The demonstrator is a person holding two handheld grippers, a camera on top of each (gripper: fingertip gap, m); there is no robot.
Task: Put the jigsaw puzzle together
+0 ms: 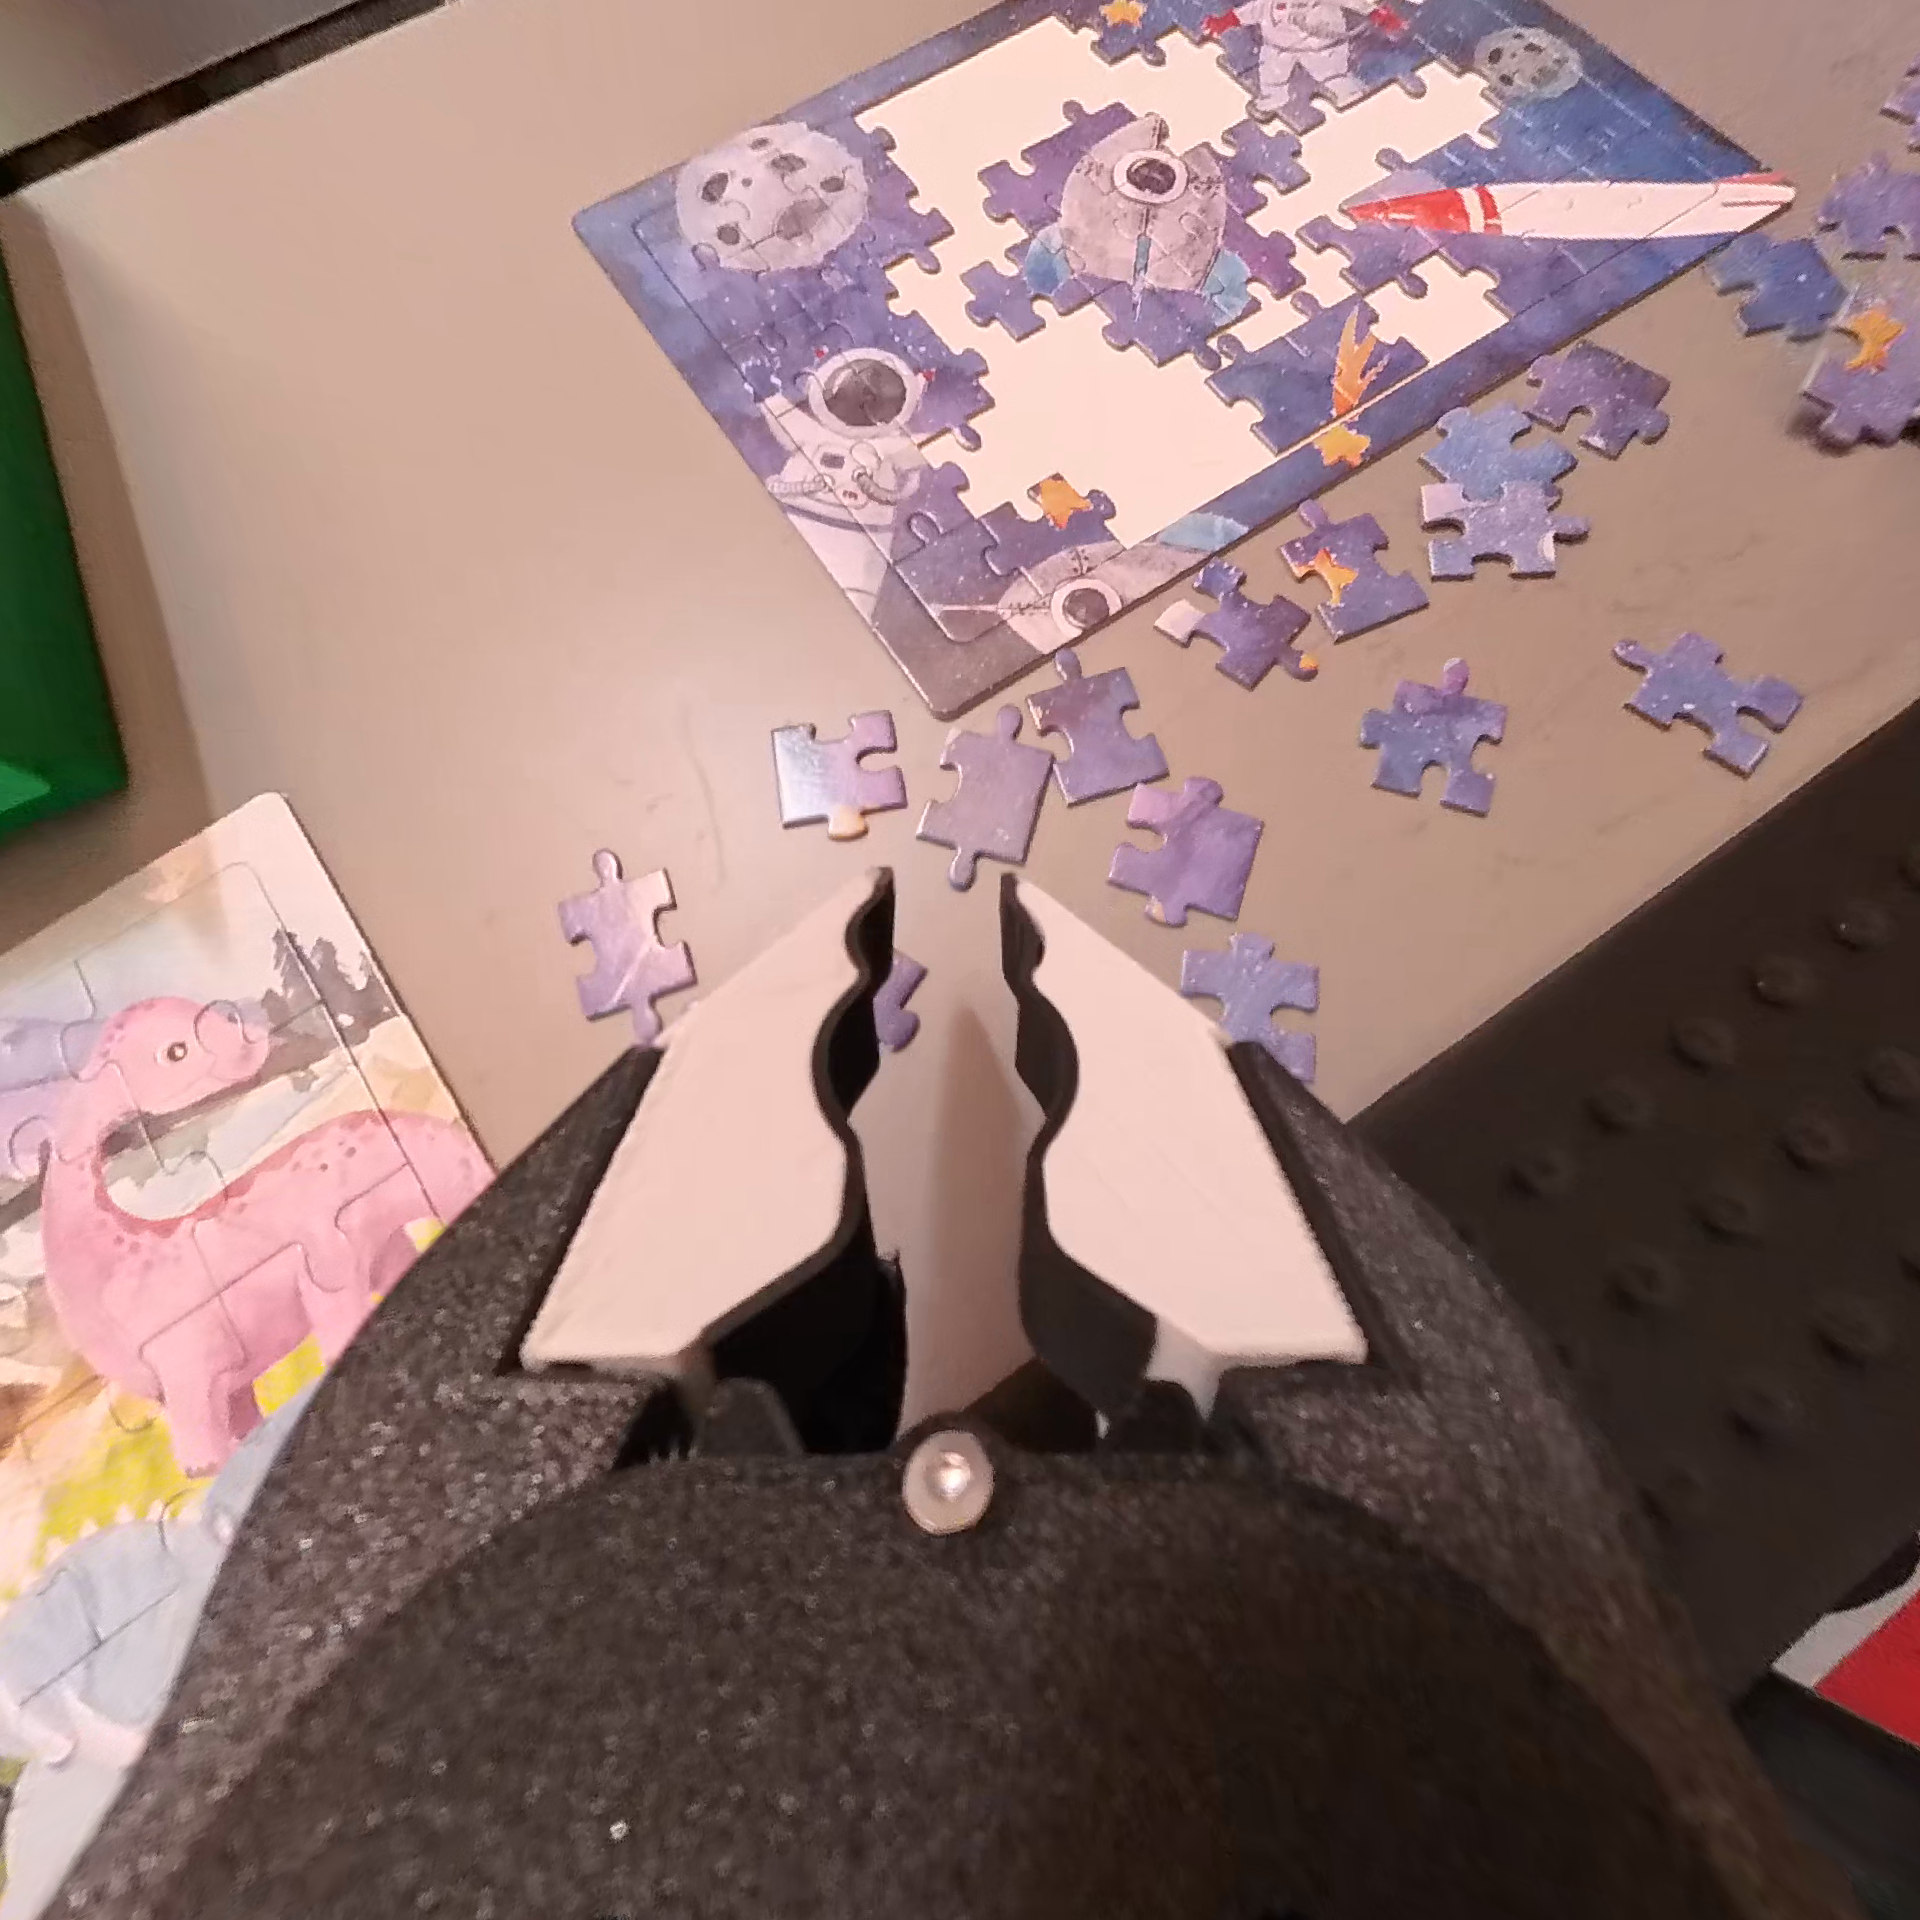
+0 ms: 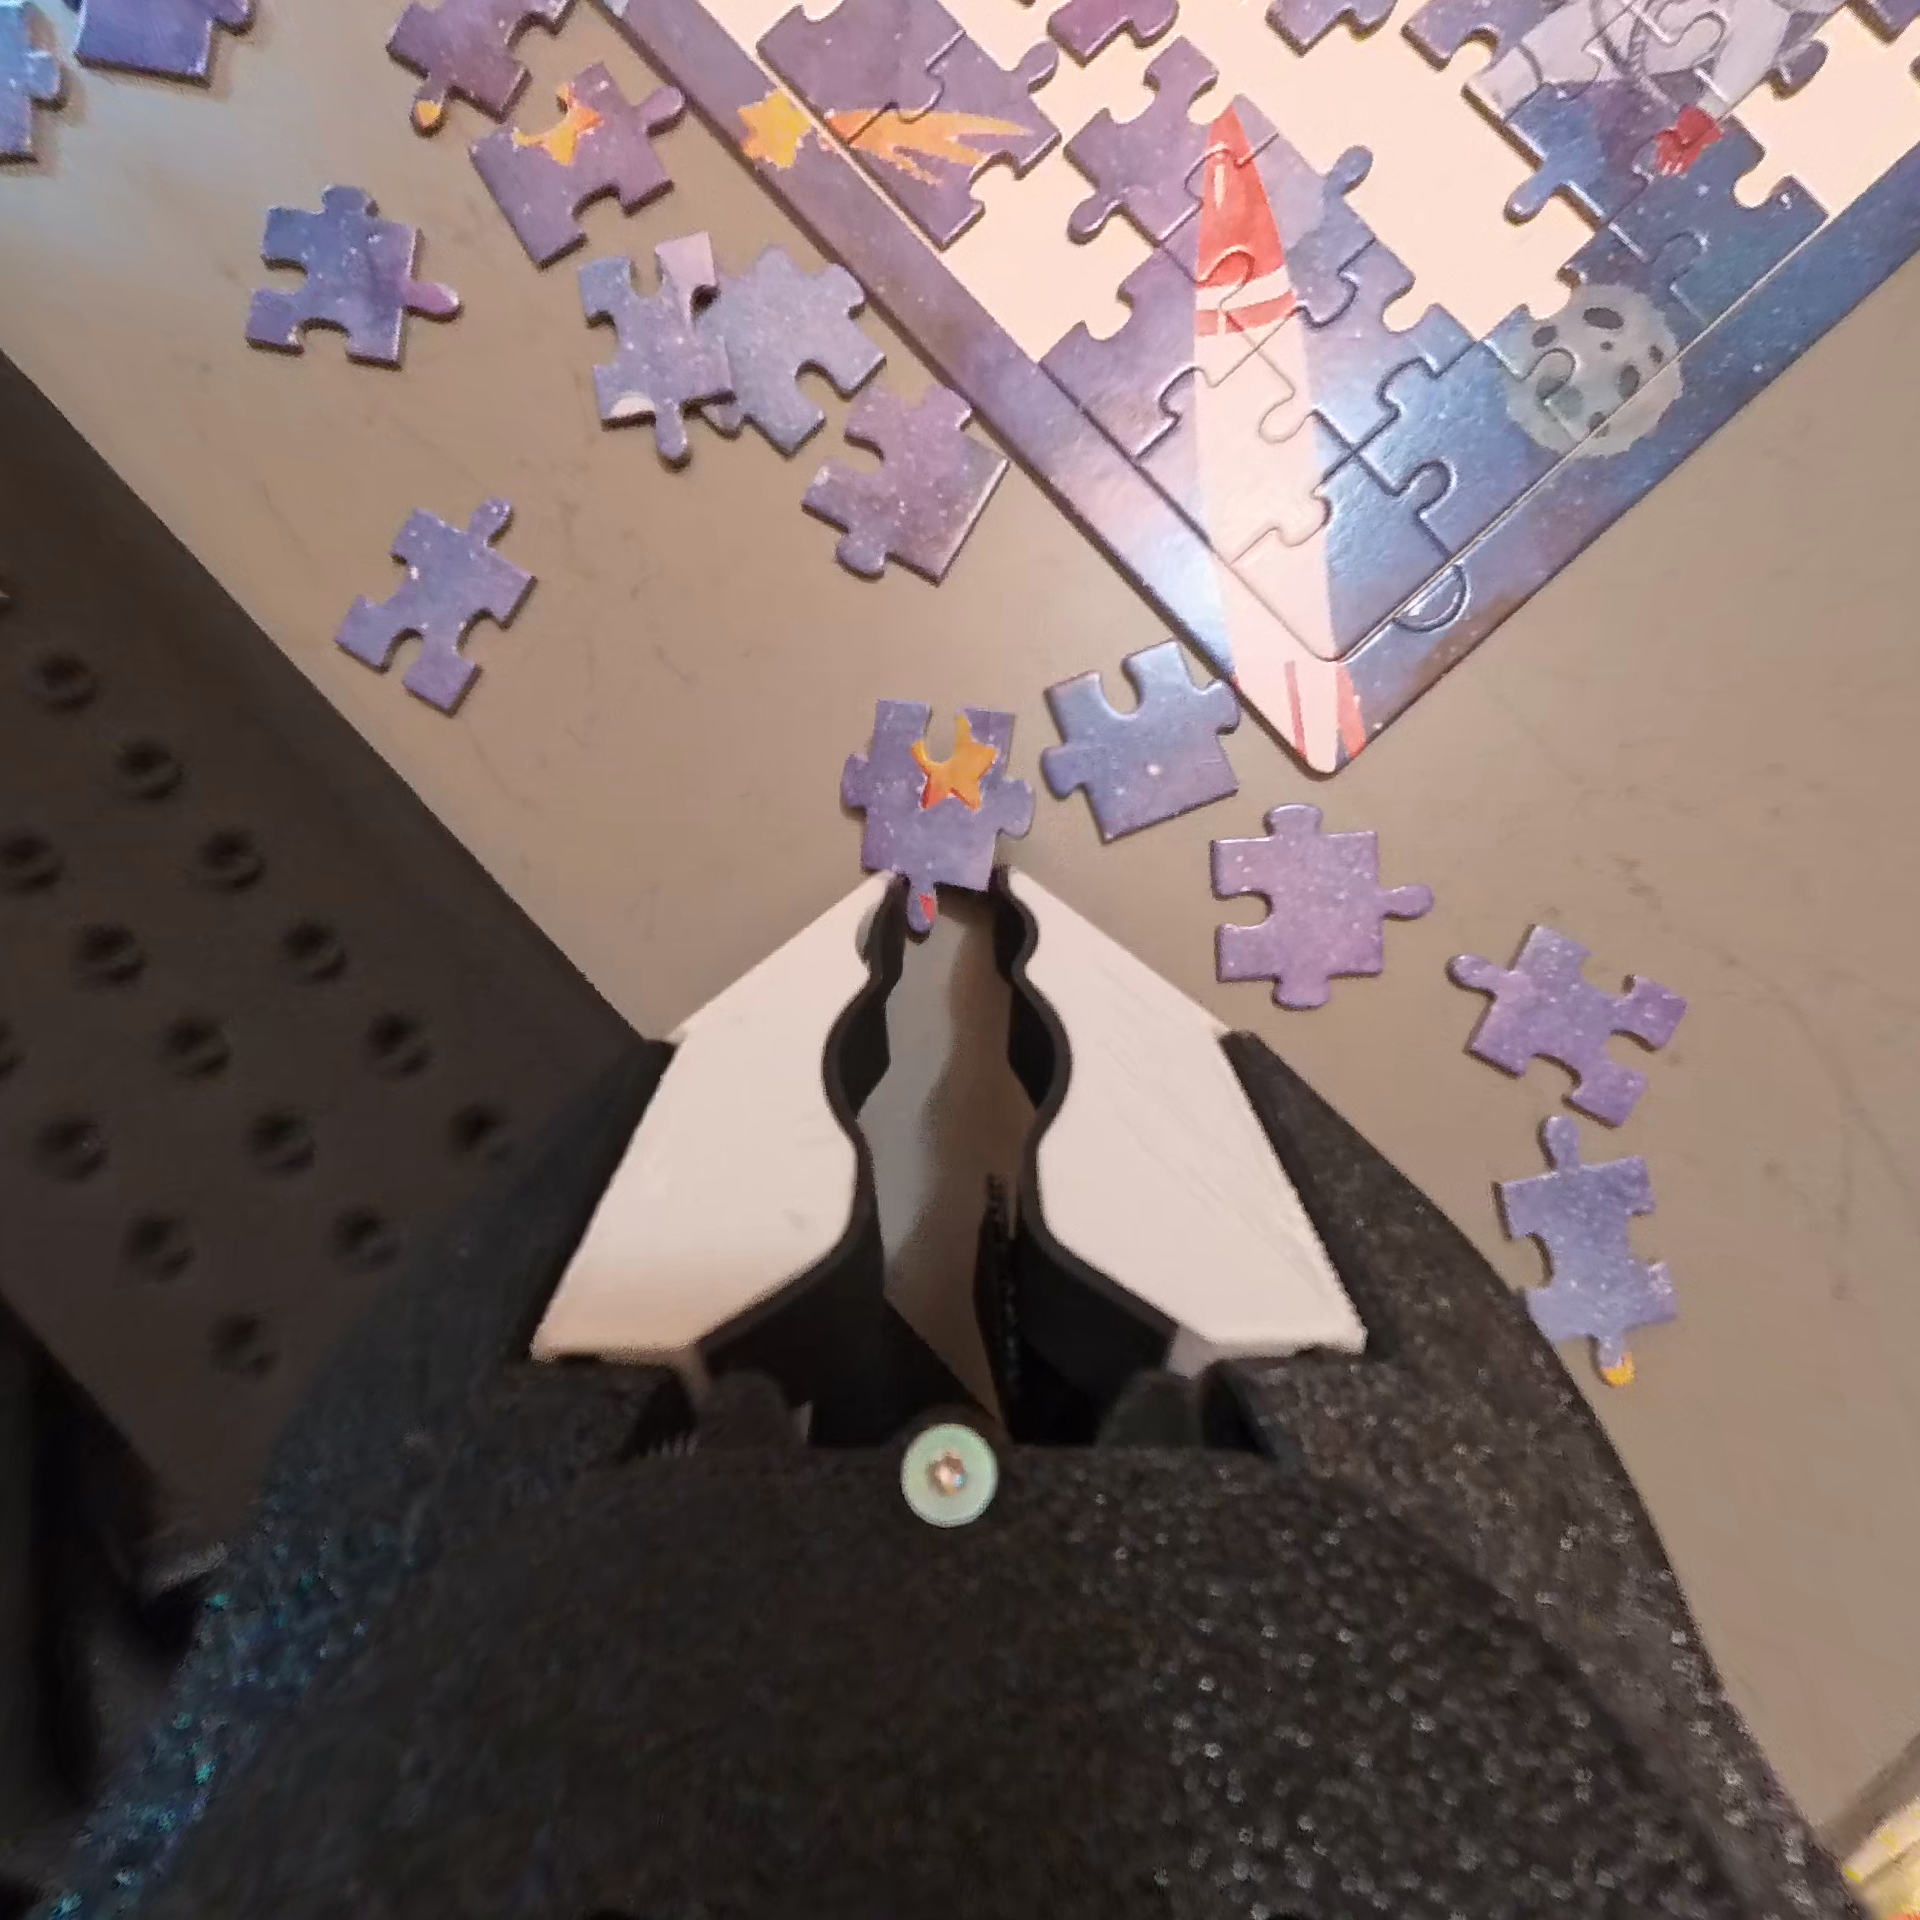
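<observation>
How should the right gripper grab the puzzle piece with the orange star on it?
The star piece lies flat on the table, so there is little to grip but its thin edges. The right gripper is open just behind its near edge, where a small tab pokes between the fingertips. Probably best to come from that near side, low and flat, and pinch the near edge or tab.

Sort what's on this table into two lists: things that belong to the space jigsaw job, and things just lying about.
Belongs to the job:
- space puzzle board, partly filled
- loose purple pieces scattered beside it
- star piece at the tips of the right hand-held gripper
- left hand-held gripper, holding nothing

Just lying about:
- dinosaur puzzle
- green box
- black studded mat
</observation>
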